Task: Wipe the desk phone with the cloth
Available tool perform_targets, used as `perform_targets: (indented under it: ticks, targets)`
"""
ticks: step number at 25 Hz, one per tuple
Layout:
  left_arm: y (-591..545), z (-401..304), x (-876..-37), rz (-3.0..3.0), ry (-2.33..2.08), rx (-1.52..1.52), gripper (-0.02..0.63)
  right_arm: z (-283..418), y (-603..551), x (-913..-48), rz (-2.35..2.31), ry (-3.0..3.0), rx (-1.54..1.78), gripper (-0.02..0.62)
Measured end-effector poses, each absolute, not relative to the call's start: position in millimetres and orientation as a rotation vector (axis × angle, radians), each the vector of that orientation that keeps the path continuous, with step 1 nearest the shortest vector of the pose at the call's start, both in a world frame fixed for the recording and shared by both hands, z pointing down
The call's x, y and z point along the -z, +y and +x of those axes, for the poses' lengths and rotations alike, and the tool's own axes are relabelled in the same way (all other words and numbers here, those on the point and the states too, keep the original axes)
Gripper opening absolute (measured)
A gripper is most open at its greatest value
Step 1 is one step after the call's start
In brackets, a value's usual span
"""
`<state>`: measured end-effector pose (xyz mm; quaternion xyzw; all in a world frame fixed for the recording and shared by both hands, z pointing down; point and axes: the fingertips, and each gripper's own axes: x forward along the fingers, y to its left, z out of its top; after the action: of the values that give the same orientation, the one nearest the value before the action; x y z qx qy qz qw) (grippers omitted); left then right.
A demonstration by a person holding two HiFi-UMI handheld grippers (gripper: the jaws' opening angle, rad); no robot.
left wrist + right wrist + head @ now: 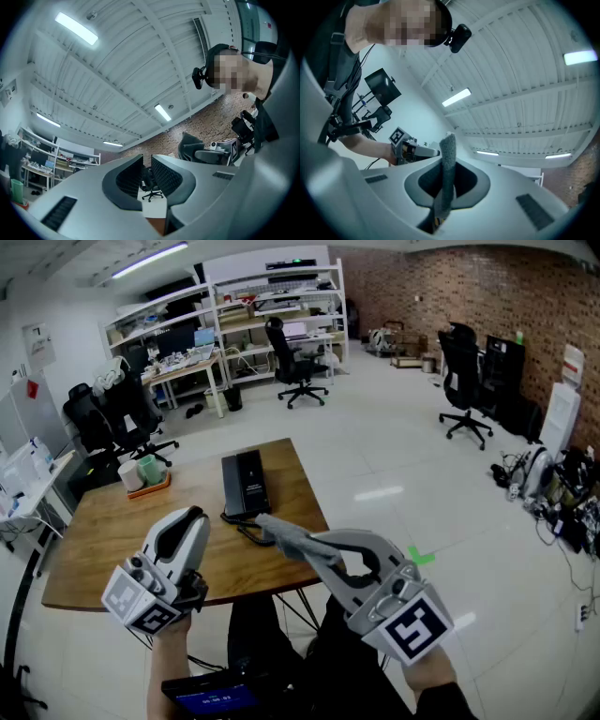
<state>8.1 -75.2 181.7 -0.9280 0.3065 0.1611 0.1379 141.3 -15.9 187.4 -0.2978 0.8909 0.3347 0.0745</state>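
Wooden table [94,540], seen from above. From its middle, a black desk phone [246,482] lies flat at 2 o'clock, by the right edge. Its cord [242,525] loops toward the near edge at 3 o'clock. A tray [155,489] holding two cups [141,471] stands at 11 o'clock. Bare wood runs between tray and phone, and across the left from 7 to 9 o'clock.

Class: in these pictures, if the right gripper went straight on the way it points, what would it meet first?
Probably nothing near: beyond the cloth in the right gripper, its view shows only ceiling. It likely passes above the desk phone, though depth is unclear.
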Motion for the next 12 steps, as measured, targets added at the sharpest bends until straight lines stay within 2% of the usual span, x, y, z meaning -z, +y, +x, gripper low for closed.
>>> perform_targets:
  ticks: [6, 9, 12]
  targets:
    - [-134, -21, -222, -2.753, 0.983, -0.398, 0.04, 131, -56, -235, -0.903, 2.855, -0.865, 0.025]
    - [-177, -34, -235, -2.768, 1.009, -0.38, 0.04, 123, -106, -252, -0.929, 3.019, -0.688, 0.025]
    - [-228, -52, -240, -2.77, 1.025, -0.374, 0.04, 102, -174, -244, -0.933, 3.156, -0.723, 0.025]
